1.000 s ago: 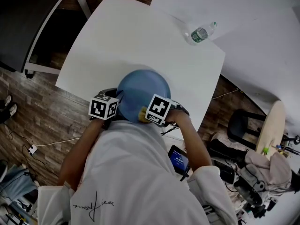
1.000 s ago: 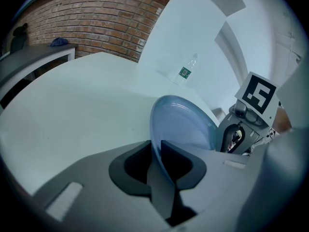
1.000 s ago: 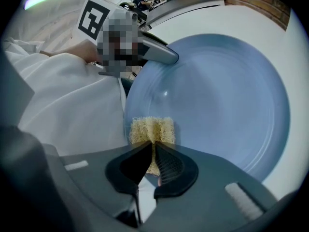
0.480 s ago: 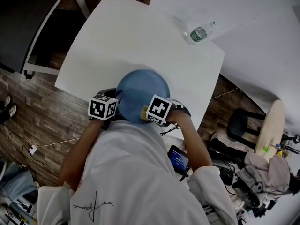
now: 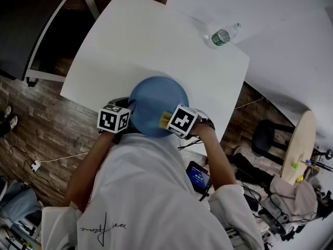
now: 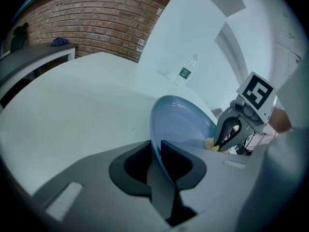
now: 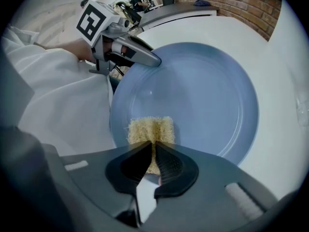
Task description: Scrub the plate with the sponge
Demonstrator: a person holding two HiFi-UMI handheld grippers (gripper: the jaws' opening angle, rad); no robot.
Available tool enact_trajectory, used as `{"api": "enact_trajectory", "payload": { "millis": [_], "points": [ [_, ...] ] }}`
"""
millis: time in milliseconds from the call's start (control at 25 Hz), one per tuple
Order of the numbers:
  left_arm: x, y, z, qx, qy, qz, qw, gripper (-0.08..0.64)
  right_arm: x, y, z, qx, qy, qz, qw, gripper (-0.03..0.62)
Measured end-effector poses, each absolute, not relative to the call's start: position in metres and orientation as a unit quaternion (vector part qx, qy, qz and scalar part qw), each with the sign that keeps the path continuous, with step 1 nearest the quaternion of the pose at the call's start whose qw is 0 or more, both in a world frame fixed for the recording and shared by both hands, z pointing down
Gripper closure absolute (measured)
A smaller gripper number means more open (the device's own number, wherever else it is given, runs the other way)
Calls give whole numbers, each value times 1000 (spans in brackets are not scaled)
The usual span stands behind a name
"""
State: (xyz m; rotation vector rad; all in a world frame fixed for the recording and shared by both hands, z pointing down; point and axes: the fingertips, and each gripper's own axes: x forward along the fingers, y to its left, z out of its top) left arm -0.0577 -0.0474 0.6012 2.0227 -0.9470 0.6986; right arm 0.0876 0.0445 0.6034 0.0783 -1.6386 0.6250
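The left gripper point(image 6: 155, 148) clamped its fingers on the rim of the plate point(image 7: 203, 91), stiff and probably slick, at the worktop point(image 5: 156, 40) edge. The right gripper point(image 7: 153, 148) pinched the soft, light sponge point(image 7: 149, 128) against the plate's face.

Loose white top point(image 5: 140, 191), perhaps script-printed

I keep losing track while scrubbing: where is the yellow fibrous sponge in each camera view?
Head view: yellow fibrous sponge on the near-right part of the round blue plate.
Left gripper view: sponge small, right of centre, at the plate's lower right edge.
Right gripper view: sponge low centre, held by the right gripper on the plate.
Shared landmark: the blue plate.
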Motion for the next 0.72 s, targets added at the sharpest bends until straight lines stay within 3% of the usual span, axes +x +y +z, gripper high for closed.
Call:
{"api": "enact_trajectory", "payload": {
  "millis": [720],
  "points": [
    [-57, -48, 601, 795, -372, 274, 392, 483, 99, 13, 604, 88, -734, 244, 628, 558]
  ]
}}
